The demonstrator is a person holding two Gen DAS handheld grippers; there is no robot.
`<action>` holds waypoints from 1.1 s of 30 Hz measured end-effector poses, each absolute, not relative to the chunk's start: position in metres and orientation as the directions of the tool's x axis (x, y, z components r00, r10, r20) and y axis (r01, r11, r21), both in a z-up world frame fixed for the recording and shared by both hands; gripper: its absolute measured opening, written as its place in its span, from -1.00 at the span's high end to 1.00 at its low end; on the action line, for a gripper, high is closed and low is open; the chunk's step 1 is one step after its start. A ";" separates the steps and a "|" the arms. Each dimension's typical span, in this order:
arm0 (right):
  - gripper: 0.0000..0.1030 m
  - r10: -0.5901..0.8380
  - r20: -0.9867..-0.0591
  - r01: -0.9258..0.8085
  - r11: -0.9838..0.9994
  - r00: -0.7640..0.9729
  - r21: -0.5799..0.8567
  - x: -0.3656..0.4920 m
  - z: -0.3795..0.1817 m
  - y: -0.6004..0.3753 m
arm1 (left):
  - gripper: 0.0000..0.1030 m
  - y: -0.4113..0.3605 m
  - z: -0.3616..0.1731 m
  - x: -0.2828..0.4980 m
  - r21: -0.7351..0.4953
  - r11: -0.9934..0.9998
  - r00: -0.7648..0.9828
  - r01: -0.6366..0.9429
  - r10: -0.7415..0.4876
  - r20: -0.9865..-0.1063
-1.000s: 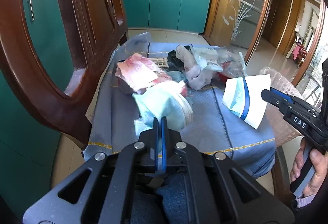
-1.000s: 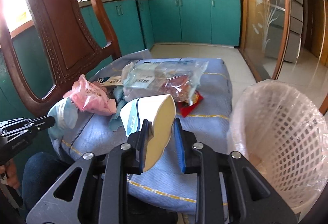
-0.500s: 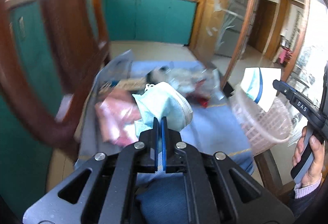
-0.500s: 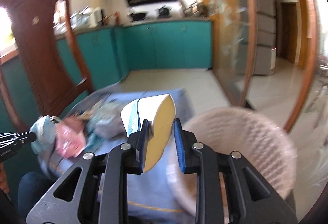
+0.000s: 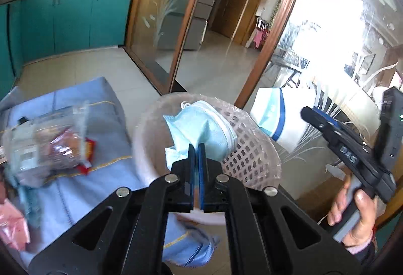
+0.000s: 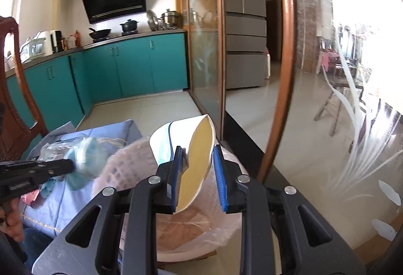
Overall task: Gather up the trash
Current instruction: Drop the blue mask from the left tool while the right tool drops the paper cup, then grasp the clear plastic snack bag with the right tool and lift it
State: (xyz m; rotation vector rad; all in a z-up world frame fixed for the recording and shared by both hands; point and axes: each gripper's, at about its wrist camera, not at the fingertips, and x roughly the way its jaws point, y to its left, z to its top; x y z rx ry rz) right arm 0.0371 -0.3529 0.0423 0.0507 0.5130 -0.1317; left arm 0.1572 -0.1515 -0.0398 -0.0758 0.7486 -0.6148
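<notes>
My left gripper point(image 5: 197, 149) is shut on a light blue face mask point(image 5: 201, 126), which hangs over the mouth of the pale mesh basket point(image 5: 249, 164). My right gripper point(image 6: 199, 151) is shut on a flattened white and blue paper packet point(image 6: 199, 161) with a yellowish inside, above the basket's point(image 6: 118, 169) far side. In the left wrist view the right gripper point(image 5: 308, 112) and its packet point(image 5: 274, 114) sit just right of the basket. In the right wrist view the left gripper point(image 6: 69, 165) and the blurred mask point(image 6: 85, 159) are at the basket's left rim.
A blue cloth point(image 5: 83, 199) covers the table left of the basket. On it lie a clear bag of wrappers point(image 5: 47, 141) and a pink wrapper point(image 5: 12, 227). A wood-framed glass door point(image 6: 284, 73) stands close behind the basket. A wooden chair point(image 6: 12, 99) is at the left.
Both grippers have swung right from the trash pile to the basket, each carrying its item. The mask and the packet now hang over the basket's rim instead of the cloth.
</notes>
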 end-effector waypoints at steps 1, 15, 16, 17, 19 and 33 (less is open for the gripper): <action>0.51 -0.114 -0.496 0.138 0.990 0.861 0.012 0.038 0.040 -0.353 | 0.90 -0.158 -0.042 0.161 -0.273 0.822 0.562 0.499 -0.547 -0.620; -0.32 -0.029 -0.546 0.046 0.999 0.837 0.018 0.074 0.024 -0.303 | -0.48 -0.046 -0.038 0.129 0.034 0.999 0.788 0.034 -0.006 -0.615; -0.32 -0.004 -0.546 0.021 0.999 0.838 0.025 0.075 0.024 -0.297 | -0.49 -0.032 -0.043 0.128 0.059 0.998 0.779 -0.022 0.054 -0.625; -0.32 0.045 -0.548 -0.030 0.999 0.835 0.036 0.080 0.025 -0.281 | -0.49 -0.016 -0.049 0.128 0.065 0.996 0.760 -0.069 0.094 -0.643; -0.36 0.114 -0.551 -0.101 0.993 0.826 0.055 0.089 0.024 -0.258 | -0.49 0.014 -0.058 0.129 0.044 0.990 0.726 -0.132 0.126 -0.676; -0.54 0.337 -0.696 -0.252 0.941 0.635 0.225 0.211 -0.038 -0.130 | -0.56 0.082 -0.081 0.101 -0.018 0.968 0.667 -0.251 0.160 -0.728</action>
